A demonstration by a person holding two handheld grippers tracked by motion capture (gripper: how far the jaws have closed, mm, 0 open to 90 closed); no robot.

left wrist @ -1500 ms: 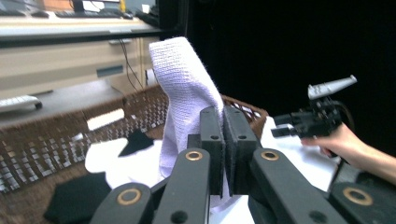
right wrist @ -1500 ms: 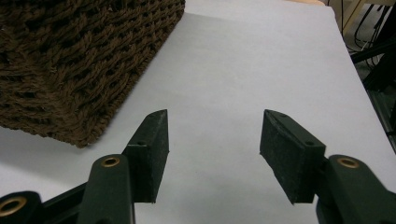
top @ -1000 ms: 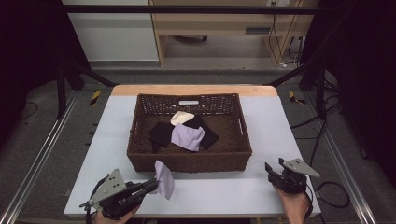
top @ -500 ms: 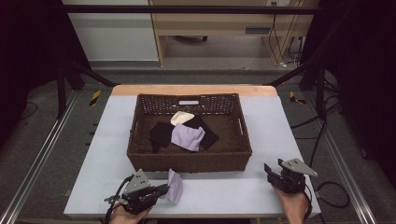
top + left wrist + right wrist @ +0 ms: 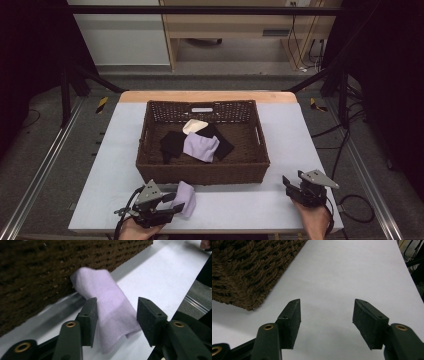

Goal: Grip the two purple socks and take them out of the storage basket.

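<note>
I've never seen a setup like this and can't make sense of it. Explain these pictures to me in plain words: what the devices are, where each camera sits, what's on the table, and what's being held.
There is no robot: a person holds a hand-operated clamp with two black fingers in each hand. The high view looks down from above the person's side of the white table. Each gripper view comes from a camera riding on one clamp, looking along its fingers.

On the table stands a brown wicker basket holding black, cream and lilac cloths. In front of it lies a folded lilac cloth.

The left gripper has just been opening; the cloth lies between its fingers, resting on the table against the basket, let go rather than squeezed. The right gripper is open over bare table, holding nothing.
</note>
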